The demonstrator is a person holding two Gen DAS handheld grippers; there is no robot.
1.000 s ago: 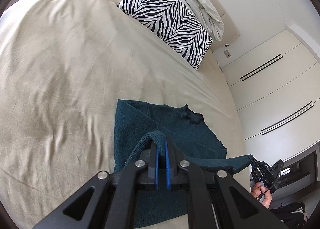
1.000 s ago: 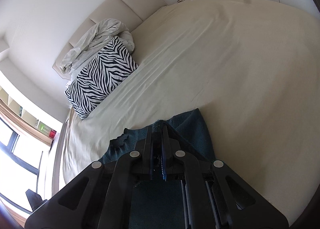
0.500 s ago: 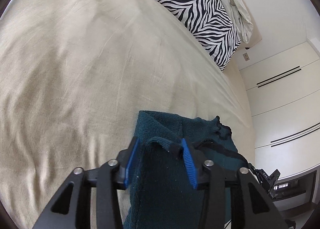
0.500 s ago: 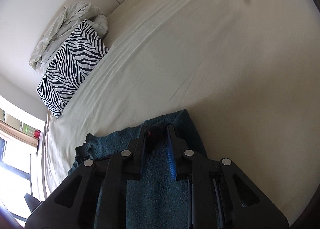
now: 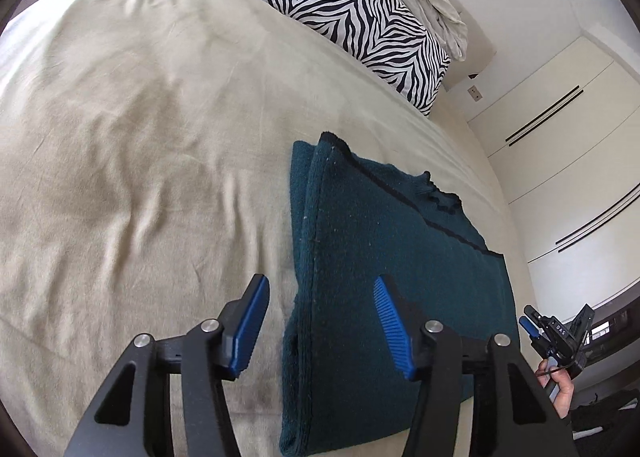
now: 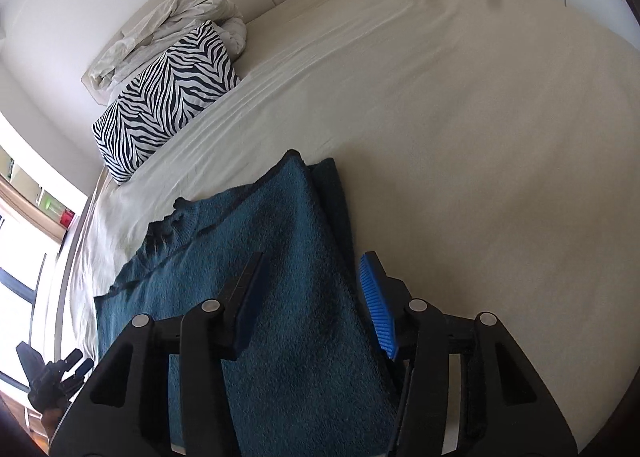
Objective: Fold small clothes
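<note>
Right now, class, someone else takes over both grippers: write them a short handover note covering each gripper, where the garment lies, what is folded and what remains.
Left gripper: jaws closing slightly, nothing gripped; it hangs over the sweater's folded edge.
Right gripper: jaws also closing slightly, pads clear of the cloth, above the same edge.
Teal sweater: lies flat on the beige bed, one side folded over the body, collar toward the zebra pillow.
Done: one lengthwise fold laid down and let go.
Left: probably fold the other side, then fold it in half.
</note>
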